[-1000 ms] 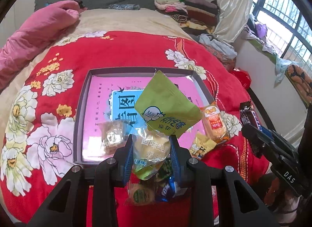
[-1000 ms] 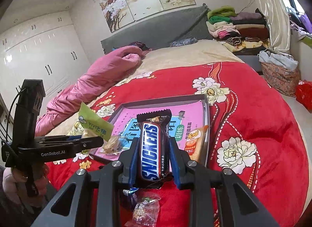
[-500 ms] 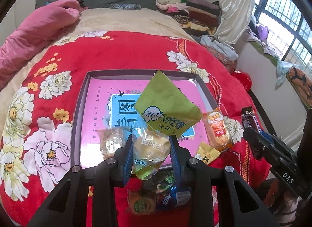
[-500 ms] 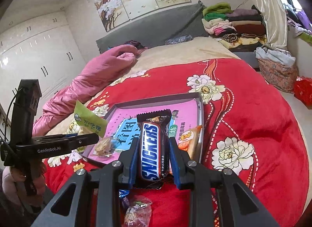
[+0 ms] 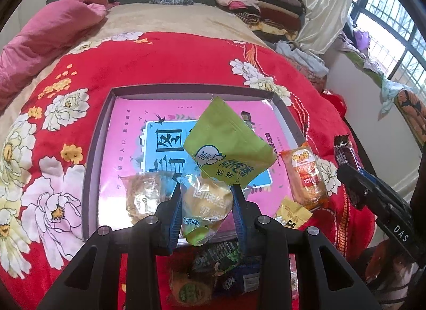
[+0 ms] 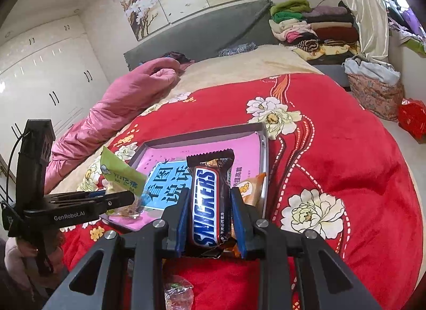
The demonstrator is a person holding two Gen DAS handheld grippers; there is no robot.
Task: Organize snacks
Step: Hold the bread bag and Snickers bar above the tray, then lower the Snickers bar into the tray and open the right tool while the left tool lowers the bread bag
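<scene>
My left gripper (image 5: 206,190) is shut on a green milk-snack packet (image 5: 226,147) and holds it above the near edge of a grey tray (image 5: 98,136) with a pink and blue lining. My right gripper (image 6: 209,195) is shut on a Snickers bar (image 6: 206,198) and holds it over the tray's near right corner (image 6: 265,147). In the tray lie a clear-wrapped pastry (image 5: 142,195) and an orange packet (image 5: 306,174). The left gripper and its green packet (image 6: 121,174) also show at the left of the right wrist view.
The tray sits on a red floral blanket (image 5: 165,62). Loose snacks lie below my left gripper (image 5: 213,278), and a small yellow packet (image 5: 293,212) lies near the tray. A pink quilt (image 6: 119,102) lies at the left, folded clothes (image 6: 314,24) at the back right.
Both grippers have moved forward a little toward the tray with their snacks still held. The tray appears larger and closer in both views.
</scene>
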